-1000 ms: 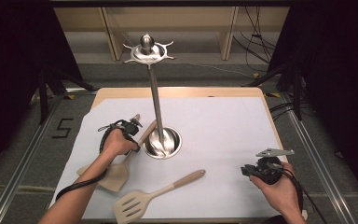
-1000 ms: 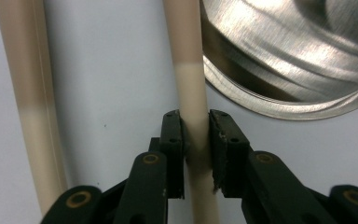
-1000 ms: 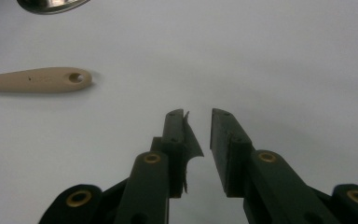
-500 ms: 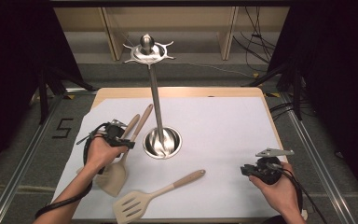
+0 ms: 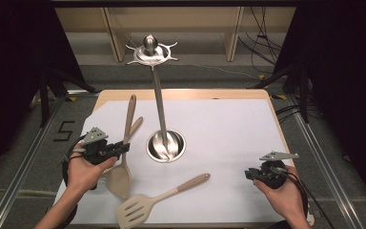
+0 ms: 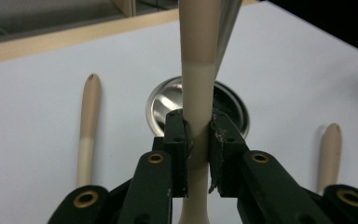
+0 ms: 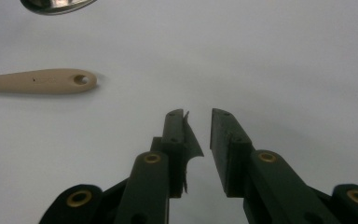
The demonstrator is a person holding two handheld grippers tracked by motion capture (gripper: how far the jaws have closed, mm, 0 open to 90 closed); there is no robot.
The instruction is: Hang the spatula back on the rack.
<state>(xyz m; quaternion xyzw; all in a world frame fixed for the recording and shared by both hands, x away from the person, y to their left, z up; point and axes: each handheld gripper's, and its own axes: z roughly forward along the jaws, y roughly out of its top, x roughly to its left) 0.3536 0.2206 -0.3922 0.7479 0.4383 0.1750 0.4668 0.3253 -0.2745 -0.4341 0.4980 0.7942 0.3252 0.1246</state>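
Spoon (image 5: 122, 162) clamped by its handle between the left tool's (image 6: 198, 133) closed jaws, bowl hanging below

a wooden table (image 5: 186, 94) under white paper (image 5: 228, 129) bears a slotted spatula (image 5: 159, 198) and steel stand (image 5: 166, 145).

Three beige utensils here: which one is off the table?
The solid spoon, clamped by the left gripper at its handle. The slotted spatula and a third handle lie flat on the white sheet.
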